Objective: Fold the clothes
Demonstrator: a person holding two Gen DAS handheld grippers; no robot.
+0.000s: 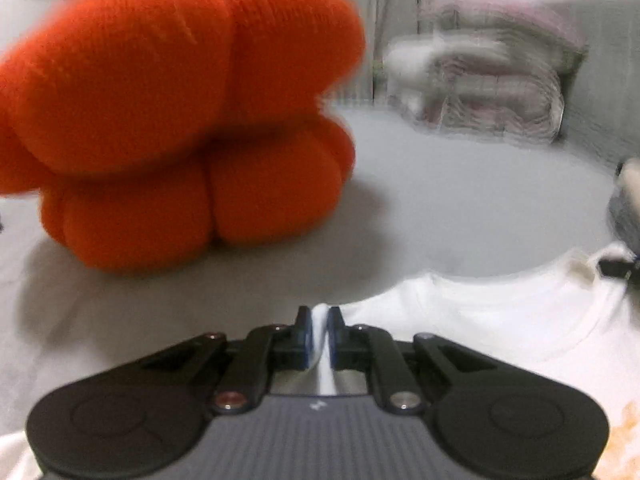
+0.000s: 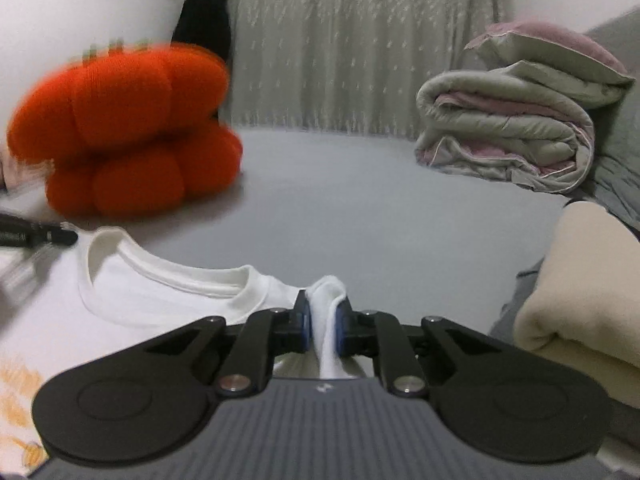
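A white T-shirt (image 1: 500, 320) with a round collar lies on the grey bed sheet (image 1: 440, 208), an orange print at its lower edge. My left gripper (image 1: 319, 320) is shut on a pinch of the shirt's cloth at one shoulder. In the right wrist view the same white T-shirt (image 2: 160, 292) spreads to the left, and my right gripper (image 2: 324, 312) is shut on a bunched fold of its other shoulder. The left gripper's tip (image 2: 40, 236) shows blurred at the far left of that view.
A big orange knotted cushion (image 1: 180, 120) (image 2: 128, 136) sits on the bed ahead, to the left. A folded grey and pink quilt (image 2: 520, 120) lies at the back right, before a curtain (image 2: 340, 40). A cream folded blanket (image 2: 580, 300) is close on the right.
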